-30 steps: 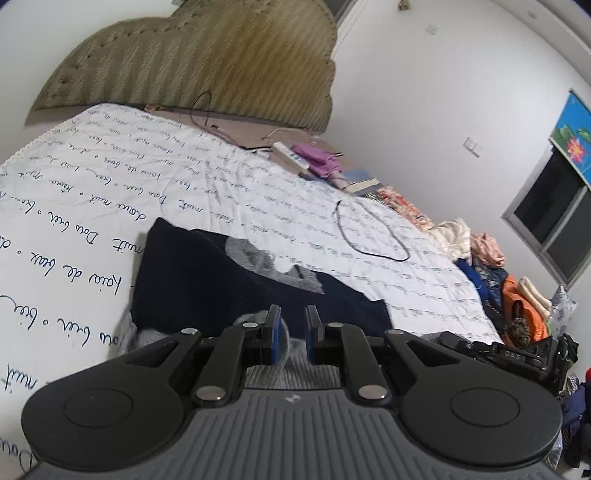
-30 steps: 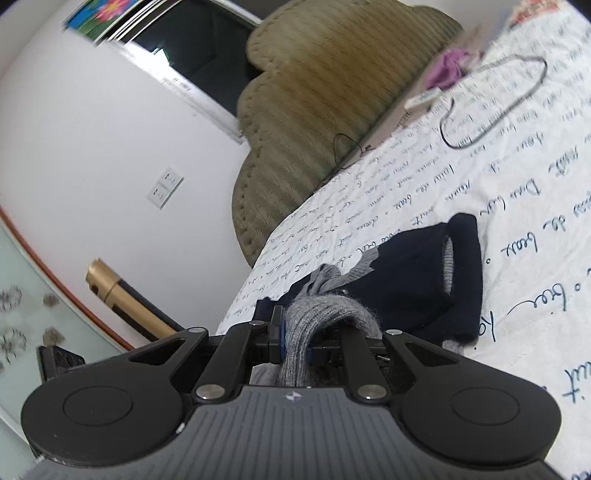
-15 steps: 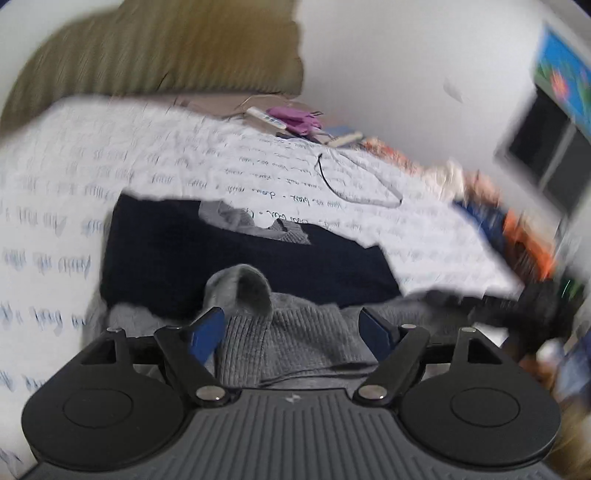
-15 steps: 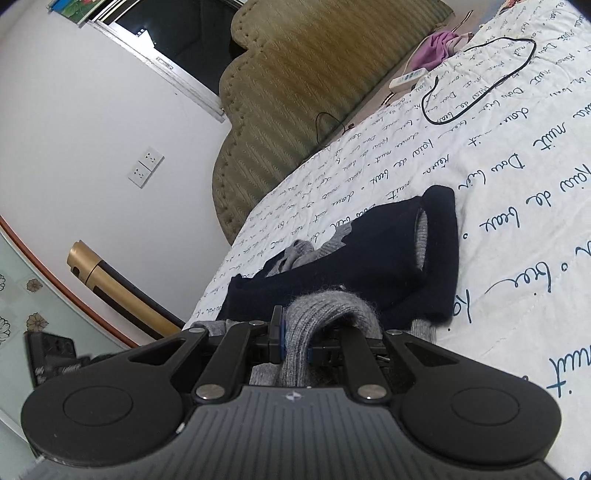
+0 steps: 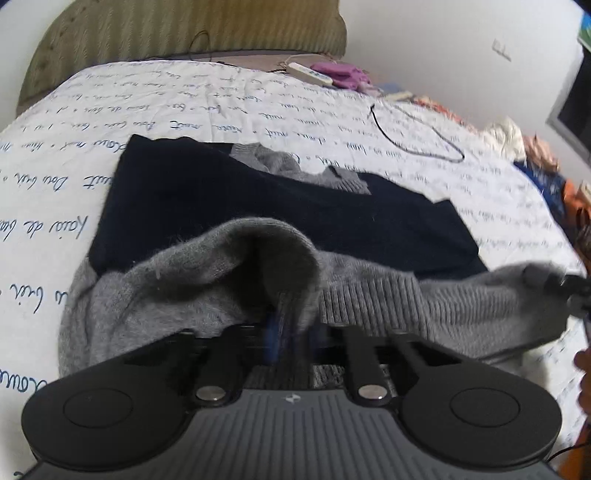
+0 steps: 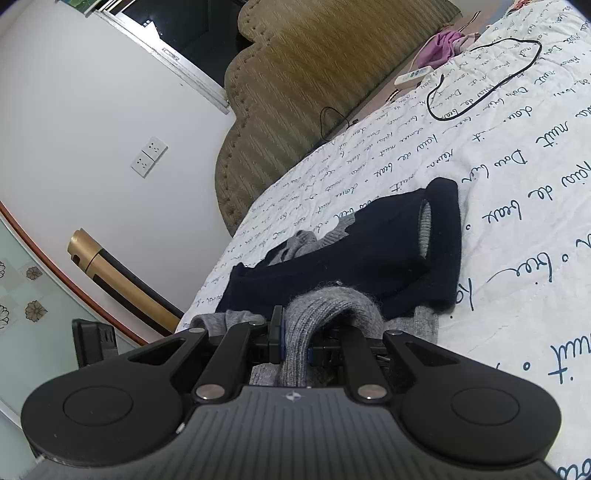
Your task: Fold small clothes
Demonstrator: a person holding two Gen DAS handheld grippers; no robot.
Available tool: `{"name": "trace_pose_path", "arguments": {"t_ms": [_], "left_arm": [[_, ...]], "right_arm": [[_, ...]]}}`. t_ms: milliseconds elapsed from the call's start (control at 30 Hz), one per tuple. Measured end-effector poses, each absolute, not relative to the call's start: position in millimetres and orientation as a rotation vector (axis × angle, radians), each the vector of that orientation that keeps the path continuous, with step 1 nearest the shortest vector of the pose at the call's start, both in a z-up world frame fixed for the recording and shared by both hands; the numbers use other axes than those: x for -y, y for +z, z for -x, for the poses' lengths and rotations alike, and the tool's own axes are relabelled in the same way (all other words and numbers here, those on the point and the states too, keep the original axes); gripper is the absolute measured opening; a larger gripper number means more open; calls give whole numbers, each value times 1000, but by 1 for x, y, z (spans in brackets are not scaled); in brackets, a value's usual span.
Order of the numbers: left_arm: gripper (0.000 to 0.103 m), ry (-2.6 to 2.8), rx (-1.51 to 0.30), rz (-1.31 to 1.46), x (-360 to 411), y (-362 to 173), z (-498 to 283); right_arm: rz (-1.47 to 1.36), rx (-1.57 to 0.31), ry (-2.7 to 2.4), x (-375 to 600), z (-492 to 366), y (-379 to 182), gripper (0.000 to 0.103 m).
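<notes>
A small navy and grey knit sweater [image 5: 280, 206] lies on the white quilt with blue script [image 5: 221, 107]. Its grey ribbed hem is the near edge. My left gripper [image 5: 290, 332] is shut on a bunched fold of the grey hem [image 5: 266, 258], which rises over the fingers. My right gripper [image 6: 295, 341] is shut on the other end of the grey hem [image 6: 328, 306], with the navy body [image 6: 351, 254] beyond it. The right gripper also shows at the right edge of the left wrist view [image 5: 570, 291].
A black cable loop [image 5: 417, 129], a white remote [image 5: 308, 72] and purple cloth [image 5: 340, 74] lie further up the bed. An olive headboard [image 5: 192, 29] stands behind. Piled clothes [image 5: 546, 158] sit at the right. A gold pole [image 6: 122, 277] and a wall socket [image 6: 149, 155] are left of the bed.
My left gripper opened half a second ago, moved onto the grey hem and has now shut on it. My right gripper kept its hold and shifted slightly.
</notes>
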State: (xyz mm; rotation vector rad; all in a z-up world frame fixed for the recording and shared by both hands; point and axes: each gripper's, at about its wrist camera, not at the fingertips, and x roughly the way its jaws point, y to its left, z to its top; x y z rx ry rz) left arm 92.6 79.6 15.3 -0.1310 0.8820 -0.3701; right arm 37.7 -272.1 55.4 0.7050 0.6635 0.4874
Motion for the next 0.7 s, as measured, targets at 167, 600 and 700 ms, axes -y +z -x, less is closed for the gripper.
{"name": "trace_pose_path", "arguments": {"t_ms": [167, 600, 700], "left_arm": [[10, -399, -887, 328, -106, 23, -88], [9, -356, -677, 369, -125, 90, -111], [9, -337, -674, 344, -122, 93, -130]], "right_arm": [[-726, -655, 486, 274, -40, 54, 15], [-798, -571, 467, 282, -75, 73, 15], [-820, -567, 451, 284, -92, 72, 15]]}}
